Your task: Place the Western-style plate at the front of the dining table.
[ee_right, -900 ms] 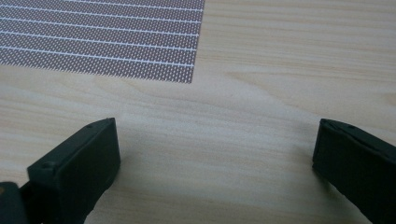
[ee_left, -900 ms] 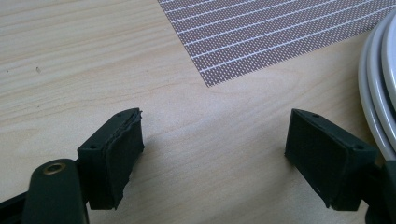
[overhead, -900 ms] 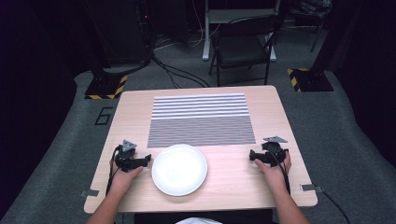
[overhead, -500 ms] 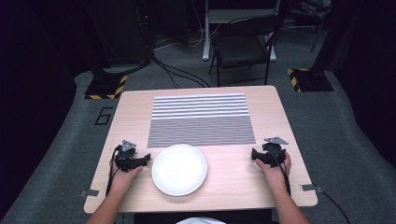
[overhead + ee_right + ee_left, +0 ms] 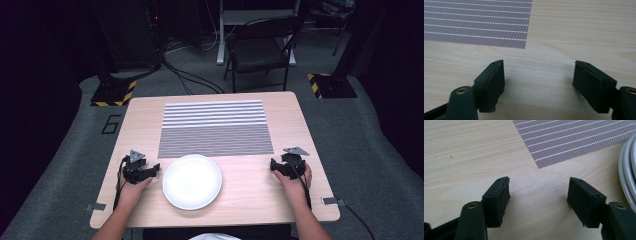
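Note:
A white round plate (image 5: pixel 192 181) lies on the wooden table (image 5: pixel 295 115) near its front edge, with nothing on it. Behind it lies a grey striped placemat (image 5: pixel 215 128). My left gripper (image 5: pixel 156 167) rests on the table just left of the plate, open and holding nothing. Its own view has bare wood between the fingertips (image 5: pixel 539 192), the plate's rim (image 5: pixel 627 170) at the right edge and the mat's corner (image 5: pixel 574 137) ahead. My right gripper (image 5: pixel 272 165) rests right of the plate, open over bare wood (image 5: pixel 539 77), with the mat's corner (image 5: pixel 479 22) ahead.
A black folding chair (image 5: pixel 260 47) stands behind the table's far edge. Two stand bases with yellow-black tape (image 5: pixel 111 93) (image 5: pixel 331 85) sit on the grey floor at either side. Cables (image 5: pixel 190 75) run across the floor.

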The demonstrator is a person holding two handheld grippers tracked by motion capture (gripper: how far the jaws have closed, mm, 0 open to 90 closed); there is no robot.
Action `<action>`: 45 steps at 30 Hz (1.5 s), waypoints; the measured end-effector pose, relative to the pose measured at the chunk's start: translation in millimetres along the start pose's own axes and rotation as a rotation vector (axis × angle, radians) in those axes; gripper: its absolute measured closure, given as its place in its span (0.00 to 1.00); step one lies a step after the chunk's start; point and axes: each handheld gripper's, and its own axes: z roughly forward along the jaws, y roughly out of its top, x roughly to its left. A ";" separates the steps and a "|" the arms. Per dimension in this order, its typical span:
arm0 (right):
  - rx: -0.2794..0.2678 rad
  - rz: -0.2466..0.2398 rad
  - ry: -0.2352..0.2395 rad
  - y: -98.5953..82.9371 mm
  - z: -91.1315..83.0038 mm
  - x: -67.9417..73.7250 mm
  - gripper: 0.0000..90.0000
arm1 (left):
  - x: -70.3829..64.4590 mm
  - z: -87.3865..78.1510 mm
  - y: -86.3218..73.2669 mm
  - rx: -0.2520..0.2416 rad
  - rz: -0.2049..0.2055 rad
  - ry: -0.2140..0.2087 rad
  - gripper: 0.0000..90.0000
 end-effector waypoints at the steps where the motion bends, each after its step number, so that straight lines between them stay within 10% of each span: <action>1: -0.002 0.003 -0.006 -0.1 -0.5 0.0 0.30 | 0.1 -0.8 0.4 0.009 0.002 -0.001 0.40; 17: -0.016 0.039 -0.007 4.8 -15.9 12.4 0.41 | -5.6 -19.7 7.3 0.021 -0.100 -0.043 0.51; 45: -0.012 0.021 0.229 11.1 -53.6 74.4 0.53 | -41.6 -50.0 13.4 0.029 -0.215 -0.245 0.64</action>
